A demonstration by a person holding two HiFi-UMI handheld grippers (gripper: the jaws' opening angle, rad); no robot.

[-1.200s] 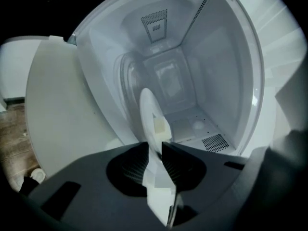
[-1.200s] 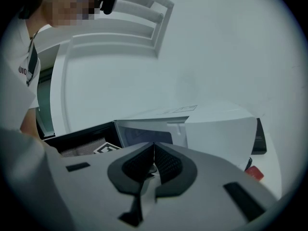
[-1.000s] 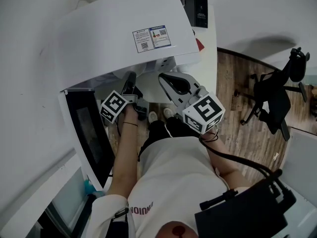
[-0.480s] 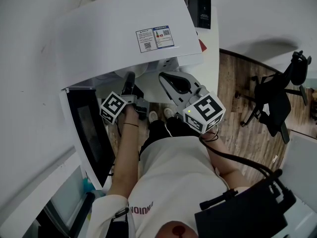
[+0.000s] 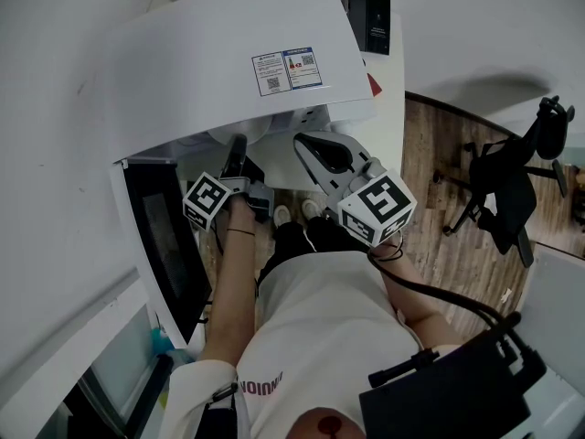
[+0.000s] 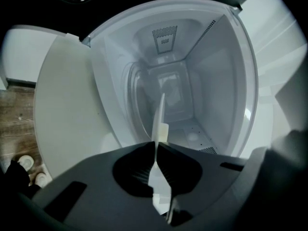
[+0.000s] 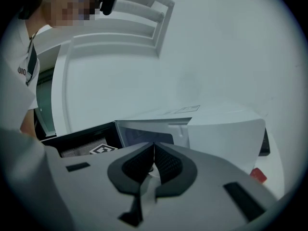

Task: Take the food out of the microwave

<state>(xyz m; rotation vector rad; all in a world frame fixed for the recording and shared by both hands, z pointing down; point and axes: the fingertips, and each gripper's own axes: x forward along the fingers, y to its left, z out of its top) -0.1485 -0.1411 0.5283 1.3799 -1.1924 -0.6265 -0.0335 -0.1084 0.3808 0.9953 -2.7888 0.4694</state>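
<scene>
The white microwave [image 5: 219,62] stands with its black door [image 5: 164,245] swung open to the left. My left gripper [image 5: 239,146] reaches into the cavity [image 6: 187,81]. Its jaws are closing, and the pads press on the thin rim of a white plate [image 6: 158,124], seen edge-on and running inward over the turntable [image 6: 134,95]. What lies on the plate is hidden. My right gripper [image 5: 315,149] hovers outside, in front of the microwave's right half [image 7: 221,129]. It [image 7: 154,166] is shut with nothing between its pads.
A black box [image 5: 370,12] and a small red thing [image 5: 367,82] lie on the white table behind the microwave. A black office chair [image 5: 512,181] stands on the wood floor at right. The person's body fills the lower middle.
The left gripper's marker cube has rolled slightly and shifted a little to the left. The right gripper has stayed where it was.
</scene>
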